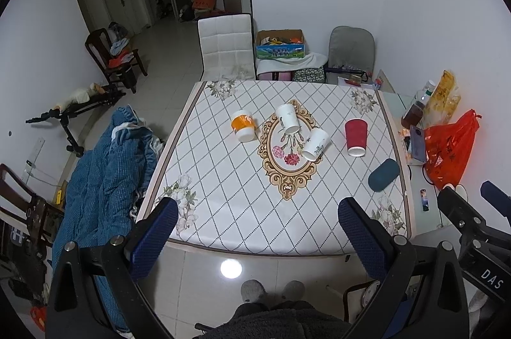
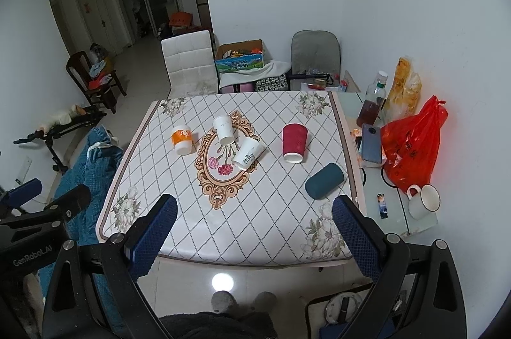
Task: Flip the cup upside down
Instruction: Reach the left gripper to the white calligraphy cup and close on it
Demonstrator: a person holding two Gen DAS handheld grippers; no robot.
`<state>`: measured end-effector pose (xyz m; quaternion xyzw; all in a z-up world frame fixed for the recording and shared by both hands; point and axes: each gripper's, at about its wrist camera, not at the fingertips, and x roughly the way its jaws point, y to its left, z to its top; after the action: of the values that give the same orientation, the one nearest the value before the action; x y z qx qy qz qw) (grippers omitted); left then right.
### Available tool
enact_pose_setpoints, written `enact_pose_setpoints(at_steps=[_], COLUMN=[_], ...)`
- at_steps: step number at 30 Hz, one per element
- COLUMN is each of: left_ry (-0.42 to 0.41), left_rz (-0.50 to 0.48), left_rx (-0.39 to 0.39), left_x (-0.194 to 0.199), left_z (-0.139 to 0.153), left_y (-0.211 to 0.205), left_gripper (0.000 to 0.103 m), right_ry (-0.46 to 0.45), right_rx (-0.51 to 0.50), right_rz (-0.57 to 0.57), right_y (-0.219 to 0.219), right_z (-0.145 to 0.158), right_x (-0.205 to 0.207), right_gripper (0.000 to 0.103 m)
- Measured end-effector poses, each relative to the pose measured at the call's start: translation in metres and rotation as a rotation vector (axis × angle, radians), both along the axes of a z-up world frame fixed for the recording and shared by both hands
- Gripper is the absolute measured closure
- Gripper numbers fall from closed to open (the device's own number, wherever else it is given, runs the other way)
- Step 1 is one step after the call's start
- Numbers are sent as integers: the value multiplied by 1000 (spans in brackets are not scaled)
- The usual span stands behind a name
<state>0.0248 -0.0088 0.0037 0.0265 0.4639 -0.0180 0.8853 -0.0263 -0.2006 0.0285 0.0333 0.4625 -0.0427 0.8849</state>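
Observation:
Several paper cups stand rim down on the patterned table (image 1: pixel 223 211): an orange-and-white cup (image 1: pixel 243 126) (image 2: pixel 182 139), two white cups (image 1: pixel 287 118) (image 1: pixel 316 144) (image 2: pixel 224 130) (image 2: pixel 248 153), and a red cup (image 1: pixel 355 137) (image 2: pixel 294 142). A dark teal cup (image 1: pixel 383 178) (image 2: pixel 324 181) lies on its side near the right edge. My left gripper (image 1: pixel 258 211) is open and empty, held high over the table's near edge. My right gripper (image 2: pixel 254 211) is open and empty too, beside it at the same height.
A side shelf on the right holds a red plastic bag (image 2: pixel 412 144), a bottle (image 2: pixel 372 104), a phone (image 2: pixel 370 144) and a white mug (image 2: pixel 423 201). A blue quilt (image 1: pixel 105 179) lies left of the table. A white chair (image 1: pixel 225 47) stands behind it.

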Motion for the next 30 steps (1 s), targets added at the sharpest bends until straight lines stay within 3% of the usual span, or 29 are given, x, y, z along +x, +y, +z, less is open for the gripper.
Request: enact_pose_setpoints(at_steps=[6,11,22,30], left_ry=[20,55,161,257], left_rz=[39,91,95,-11], left_rx=[31,75,197,243], left_x=[6,23,87,167], left_z=[-19,-48,-118,-170], left_y=[-11,-18,-34,-57], left_gripper=[0,0,0,0], right_ry=[25,85,309,451], right_rx=[10,23,24,45], right_rz=[-2,-4,-30,-104], right_y=[-15,-33,-63,-77], right_z=[-15,-50,-175,-262], right_x=[10,30,89,126], right_gripper=[3,3,3,3])
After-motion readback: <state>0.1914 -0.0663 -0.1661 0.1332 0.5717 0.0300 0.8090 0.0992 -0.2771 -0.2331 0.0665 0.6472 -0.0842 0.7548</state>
